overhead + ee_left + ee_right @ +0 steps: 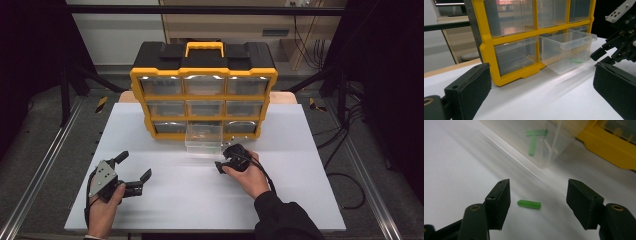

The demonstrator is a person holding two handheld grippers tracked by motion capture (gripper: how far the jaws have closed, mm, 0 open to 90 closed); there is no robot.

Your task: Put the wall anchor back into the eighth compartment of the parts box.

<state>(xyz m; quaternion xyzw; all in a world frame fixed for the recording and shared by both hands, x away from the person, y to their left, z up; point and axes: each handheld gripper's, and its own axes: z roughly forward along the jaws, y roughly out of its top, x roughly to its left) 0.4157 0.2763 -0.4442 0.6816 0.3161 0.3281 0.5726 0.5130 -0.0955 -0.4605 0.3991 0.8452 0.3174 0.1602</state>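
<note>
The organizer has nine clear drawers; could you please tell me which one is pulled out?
The bottom-row middle drawer of the organizer juts forward onto the table; the other eight sit flush in the yellow frame.

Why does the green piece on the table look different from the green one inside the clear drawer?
The green piece on the table is one short ribbed stick; the green piece in the drawer is T-shaped. The table piece lies bare on the white table, between the right claw's open pads, untouched; the drawer piece sits inside the pulled-out clear drawer. Both are green and small.

Plug (529, 204) on table (165, 200), before pulled-out drawer (203, 137) of organizer (202, 95).
</note>
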